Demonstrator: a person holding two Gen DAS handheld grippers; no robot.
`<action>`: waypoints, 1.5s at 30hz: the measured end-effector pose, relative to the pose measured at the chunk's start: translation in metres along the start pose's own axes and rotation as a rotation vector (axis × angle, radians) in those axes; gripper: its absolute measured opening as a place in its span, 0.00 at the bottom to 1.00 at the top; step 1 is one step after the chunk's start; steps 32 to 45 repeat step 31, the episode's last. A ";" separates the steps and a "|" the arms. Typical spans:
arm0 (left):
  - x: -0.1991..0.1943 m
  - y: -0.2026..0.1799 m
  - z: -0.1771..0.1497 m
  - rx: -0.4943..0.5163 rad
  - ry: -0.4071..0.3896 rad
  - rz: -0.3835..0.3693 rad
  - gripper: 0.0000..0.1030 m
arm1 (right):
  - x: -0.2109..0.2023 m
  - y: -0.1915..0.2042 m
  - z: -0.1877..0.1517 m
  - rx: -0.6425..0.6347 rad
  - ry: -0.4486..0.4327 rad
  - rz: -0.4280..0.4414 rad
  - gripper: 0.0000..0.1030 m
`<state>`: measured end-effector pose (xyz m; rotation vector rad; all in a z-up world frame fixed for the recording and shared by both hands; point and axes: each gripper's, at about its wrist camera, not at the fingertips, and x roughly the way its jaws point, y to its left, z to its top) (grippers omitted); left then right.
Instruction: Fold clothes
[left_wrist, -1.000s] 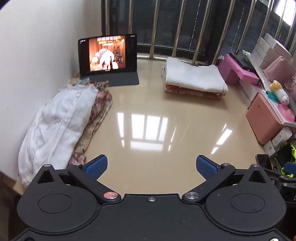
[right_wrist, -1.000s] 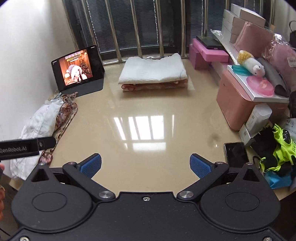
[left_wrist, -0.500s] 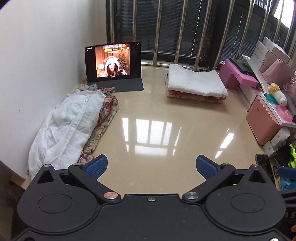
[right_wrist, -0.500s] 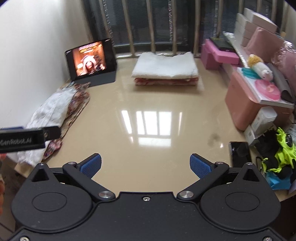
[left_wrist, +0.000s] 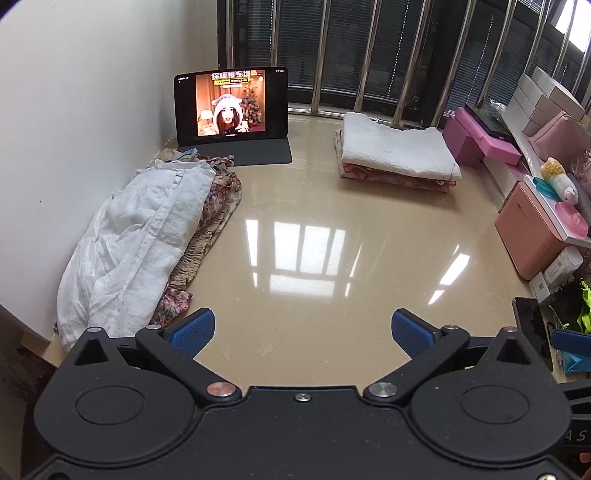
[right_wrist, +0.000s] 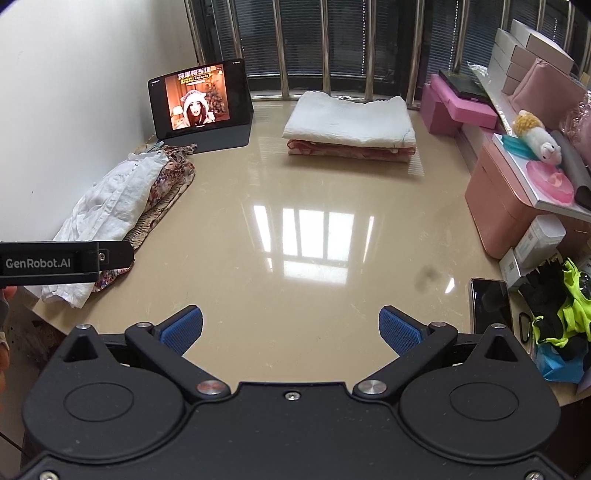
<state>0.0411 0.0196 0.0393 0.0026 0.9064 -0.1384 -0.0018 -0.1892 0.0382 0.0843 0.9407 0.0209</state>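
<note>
Left wrist view: left gripper (left_wrist: 303, 332) spread wide, blue pads (left_wrist: 194, 330) far apart, nothing between them, held above the near edge of a glossy beige table (left_wrist: 314, 206). Heap of unfolded clothes (left_wrist: 140, 236) along the left edge against the white wall (left_wrist: 74, 110): a crumpled white garment on top, floral and striped fabric showing beneath and to its right. Folded stack (left_wrist: 397, 155) at the far side near the window bars (left_wrist: 369, 55), a white piece on top of reddish patterned layers. Tablet (left_wrist: 231, 107) propped upright in the far left corner, screen lit, just behind the heap. Pink boxes (left_wrist: 484, 142) at the far right, a pink case (left_wrist: 528, 236) further forward, a plush toy (left_wrist: 557, 179) on the shelf above it. Dark phone (left_wrist: 530, 328) flat at the right edge of the table.

Right wrist view: right gripper (right_wrist: 291, 328) likewise wide open and empty, over the near edge of the same table (right_wrist: 314, 240). Unfolded heap (right_wrist: 122, 206) well to the left, folded stack (right_wrist: 351, 125) far ahead, both apart from the pads. Black bar of the other gripper, lettered "GenRobot.AI" (right_wrist: 40, 263), jutting in from the left edge in front of the heap's near end. Tablet (right_wrist: 201, 101) at far left. Phone (right_wrist: 489, 306) lying at the right, just beside black and neon-yellow gloves (right_wrist: 557, 314). Plush toy (right_wrist: 537, 138) on the pink shelf at the right.
</note>
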 end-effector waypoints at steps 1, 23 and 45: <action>0.000 0.000 0.000 -0.003 -0.001 -0.001 1.00 | 0.000 0.000 0.000 0.002 0.001 0.000 1.00; 0.005 -0.008 0.001 0.017 0.009 0.002 1.00 | 0.005 -0.004 -0.004 0.012 0.017 0.011 1.00; 0.006 -0.009 -0.001 0.021 0.010 -0.009 1.00 | 0.008 0.000 -0.005 0.004 0.018 0.014 1.00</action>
